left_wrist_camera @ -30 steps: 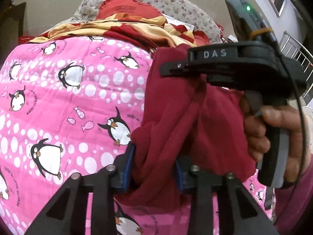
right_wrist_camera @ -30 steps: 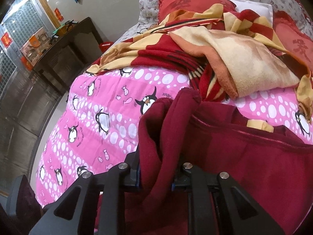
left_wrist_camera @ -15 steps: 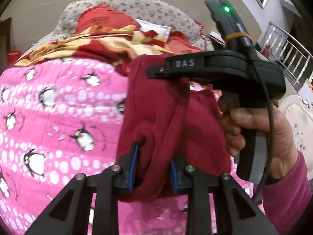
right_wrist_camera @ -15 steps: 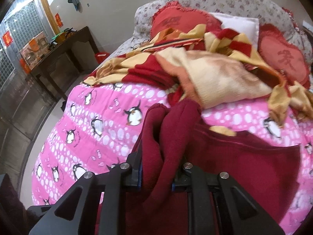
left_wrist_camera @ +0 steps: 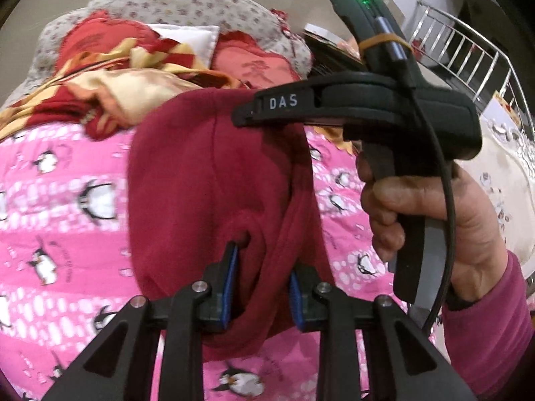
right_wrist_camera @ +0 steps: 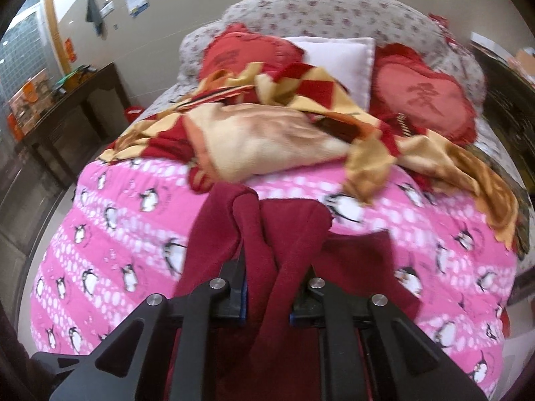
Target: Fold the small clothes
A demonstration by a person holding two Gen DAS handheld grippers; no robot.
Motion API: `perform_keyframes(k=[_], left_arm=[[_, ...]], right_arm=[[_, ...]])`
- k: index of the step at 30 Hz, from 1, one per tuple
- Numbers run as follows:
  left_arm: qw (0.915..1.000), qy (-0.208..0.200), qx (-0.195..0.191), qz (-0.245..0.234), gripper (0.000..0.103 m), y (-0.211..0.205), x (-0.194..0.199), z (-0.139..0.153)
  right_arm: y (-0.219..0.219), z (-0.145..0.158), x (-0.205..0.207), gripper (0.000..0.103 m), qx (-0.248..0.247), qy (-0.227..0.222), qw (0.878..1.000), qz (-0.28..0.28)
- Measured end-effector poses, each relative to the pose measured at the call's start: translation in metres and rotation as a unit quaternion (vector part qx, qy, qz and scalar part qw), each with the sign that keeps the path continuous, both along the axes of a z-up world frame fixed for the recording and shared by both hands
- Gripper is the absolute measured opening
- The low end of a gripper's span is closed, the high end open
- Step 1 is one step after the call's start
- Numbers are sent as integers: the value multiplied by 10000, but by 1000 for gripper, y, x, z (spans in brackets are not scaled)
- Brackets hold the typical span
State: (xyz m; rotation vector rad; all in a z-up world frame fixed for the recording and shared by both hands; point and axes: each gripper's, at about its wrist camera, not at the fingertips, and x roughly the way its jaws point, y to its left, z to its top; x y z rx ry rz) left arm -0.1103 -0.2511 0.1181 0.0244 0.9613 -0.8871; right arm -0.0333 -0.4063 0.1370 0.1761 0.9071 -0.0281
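- Two grippers hold one dark red garment [left_wrist_camera: 207, 180] up above a pink penguin-print bedspread [left_wrist_camera: 67, 220], each pinching a bunched edge of the cloth.
- At 6 o'clock in the left wrist view, the left gripper [left_wrist_camera: 262, 287] has a thick roll of the red fabric pressed between its blue-lined pads; the jaws stand only as far apart as the wad of cloth allows.
- At 6 o'clock in the right wrist view, the right gripper [right_wrist_camera: 267, 290] is closing its jaws on two twisted folds of the same garment [right_wrist_camera: 267, 234], which fills the gap between them.
- At 3 o'clock in the left view, a hand [left_wrist_camera: 431, 214] in a magenta sleeve [left_wrist_camera: 491, 330] grips the handle of the right gripper, whose tip sits at the garment's upper edge.
- At 12 o'clock in both views, a red-and-yellow checked blanket [right_wrist_camera: 267, 127] lies heaped on the bed ahead of heart-shaped red cushions [right_wrist_camera: 431, 97] and a white pillow [right_wrist_camera: 337, 53].
- Judging by its drape, the garment looks soft, light and limp, likely fleece; it sags and bunches instead of holding a line.
- Hold looks best taken at corners or along a hem, pulled taut between both grippers, since a mid-panel pinch would probably let the cloth roll and the fold go crooked.
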Motion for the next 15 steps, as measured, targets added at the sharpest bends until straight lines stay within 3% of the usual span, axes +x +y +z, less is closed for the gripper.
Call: perform_keyframes(k=[15], left_arm=[[9990,164,322,-275,27,-61,-10,-35]], right_arm=[[-66,-63,-10,14,352,346,9970,-595]])
